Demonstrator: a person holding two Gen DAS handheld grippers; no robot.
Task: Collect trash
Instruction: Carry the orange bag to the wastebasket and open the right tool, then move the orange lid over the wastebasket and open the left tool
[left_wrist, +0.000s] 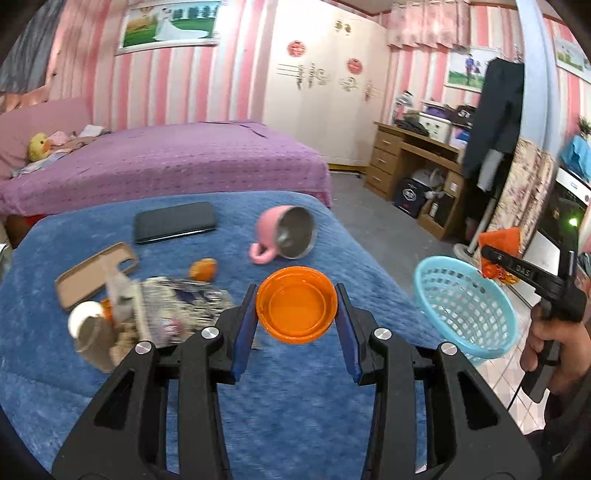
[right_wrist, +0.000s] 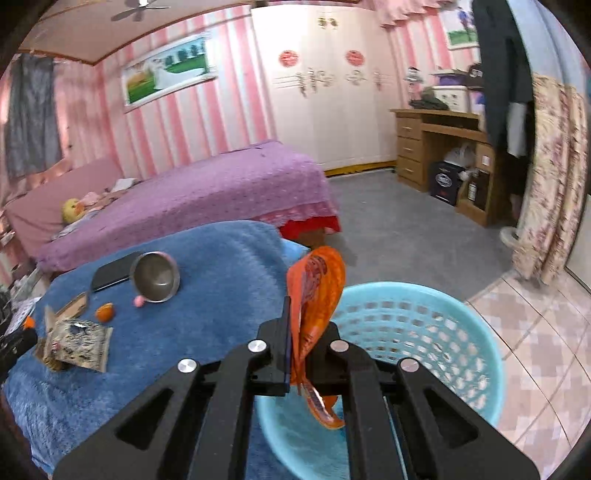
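Observation:
My left gripper (left_wrist: 296, 310) is shut on an orange plastic lid (left_wrist: 296, 304) and holds it above the blue blanket (left_wrist: 280, 402). My right gripper (right_wrist: 308, 325) is shut on an orange snack wrapper (right_wrist: 317, 295), held over the light blue basket (right_wrist: 424, 332). In the left wrist view the basket (left_wrist: 465, 306) hangs past the table's right edge, with the right gripper (left_wrist: 493, 264) and wrapper (left_wrist: 498, 240) behind it. A crumpled printed packet (left_wrist: 177, 306), a paper roll (left_wrist: 88, 328) and a small orange scrap (left_wrist: 203, 268) lie on the blanket at left.
A tipped pink mug (left_wrist: 286, 236), a black phone (left_wrist: 173, 221) and a brown phone case (left_wrist: 96, 269) lie on the blanket. A purple bed (left_wrist: 166, 162) stands behind, a wooden desk (left_wrist: 413, 162) at right, tiled floor (right_wrist: 546, 350) beside the basket.

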